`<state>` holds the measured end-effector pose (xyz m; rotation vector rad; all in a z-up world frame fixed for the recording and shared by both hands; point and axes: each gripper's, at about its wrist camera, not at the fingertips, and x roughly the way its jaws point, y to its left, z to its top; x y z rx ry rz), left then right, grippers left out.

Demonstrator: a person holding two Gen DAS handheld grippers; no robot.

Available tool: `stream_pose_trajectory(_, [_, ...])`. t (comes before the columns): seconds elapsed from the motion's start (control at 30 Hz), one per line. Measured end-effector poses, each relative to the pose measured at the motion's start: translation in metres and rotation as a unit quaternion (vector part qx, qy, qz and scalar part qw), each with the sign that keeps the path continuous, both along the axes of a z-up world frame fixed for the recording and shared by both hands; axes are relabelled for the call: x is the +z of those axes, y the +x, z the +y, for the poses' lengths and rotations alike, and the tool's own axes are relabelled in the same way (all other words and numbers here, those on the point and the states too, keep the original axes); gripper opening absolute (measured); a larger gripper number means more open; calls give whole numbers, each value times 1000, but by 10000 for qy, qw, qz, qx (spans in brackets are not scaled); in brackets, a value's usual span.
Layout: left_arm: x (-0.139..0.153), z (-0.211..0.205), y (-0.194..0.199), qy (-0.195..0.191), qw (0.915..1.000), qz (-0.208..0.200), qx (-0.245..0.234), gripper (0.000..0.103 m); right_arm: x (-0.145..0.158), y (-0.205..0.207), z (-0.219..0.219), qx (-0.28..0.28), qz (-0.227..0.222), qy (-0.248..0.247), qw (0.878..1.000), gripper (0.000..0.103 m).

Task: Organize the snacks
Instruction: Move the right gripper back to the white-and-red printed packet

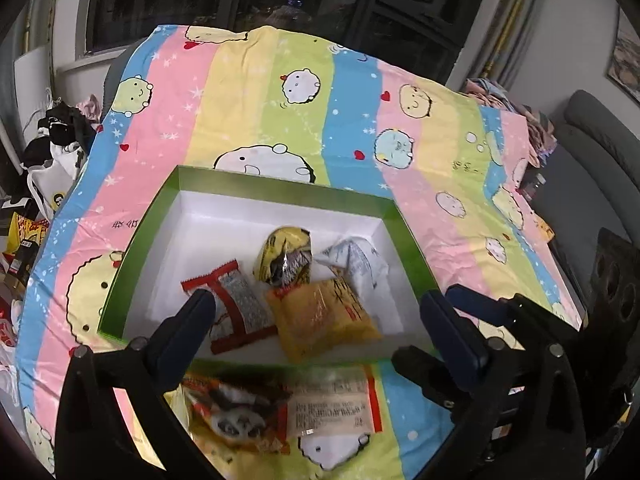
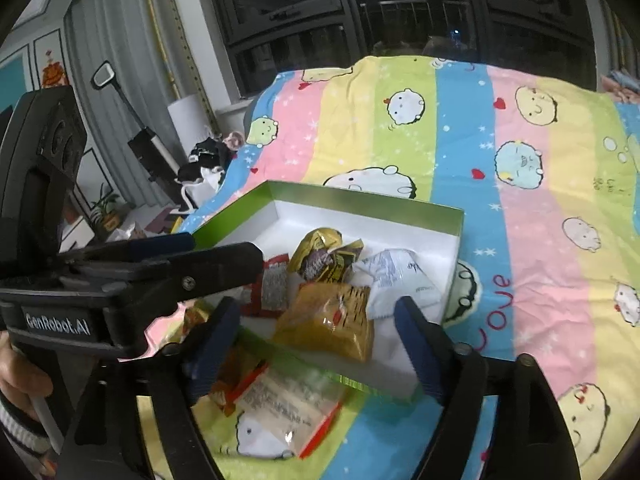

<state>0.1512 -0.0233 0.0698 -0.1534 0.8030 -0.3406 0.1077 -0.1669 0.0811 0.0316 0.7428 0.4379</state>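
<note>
A green box with a white inside (image 1: 280,189) lies on the sheet. In it are a red-and-grey packet (image 1: 240,308), a gold-black packet (image 1: 286,256), a white packet (image 1: 356,260) and an orange packet (image 1: 324,316). Outside its near wall lie a panda-print packet (image 1: 236,412) and a clear red-edged packet (image 1: 332,404). My left gripper (image 1: 320,316) is open above the box's near half, its pads touching nothing. My right gripper (image 2: 316,308) is open too, straddling the orange packet (image 2: 332,320) from above. The left gripper (image 2: 224,250) reaches in beside it.
A striped cartoon bedsheet (image 1: 360,120) covers the whole work surface. Snack bags and clutter (image 1: 28,240) sit off its left edge. A grey sofa (image 1: 600,140) stands at the right. A hand (image 2: 16,380) holds the left gripper's handle.
</note>
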Motion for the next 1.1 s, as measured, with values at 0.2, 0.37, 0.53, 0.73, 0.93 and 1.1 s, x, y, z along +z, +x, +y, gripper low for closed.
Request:
stream_pose_trajectory(0.2, [-9, 13, -26, -158, 9997, 169, 5, 102, -7, -31, -12, 6, 122, 30, 9999, 83])
stream_pose_trajectory(0.37, [-22, 21, -45, -92, 9992, 324, 205, 102, -24, -50, -18, -20, 356, -143, 9993, 83])
stream_pose_trajectory(0.53, [-42, 24, -60, -233, 9975, 644, 176, 102, -39, -60, -25, -135, 653, -53, 9978, 83])
stream_pose_trajectory(0.73, [-61, 1, -66, -68, 9959, 864, -249, 102, -57, -70, -22, -131, 908, 73, 9958, 83])
stream_pose_trajectory(0.93, [-80, -16, -52, 151, 9946, 969, -339, 103, -70, -70, -13, -10, 989, -10, 9951, 83])
stream_pose_trajectory(1.1, [-86, -32, -38, 564, 9936, 922, -322, 103, -80, -63, -11, 16, 1055, 107, 9944, 83])
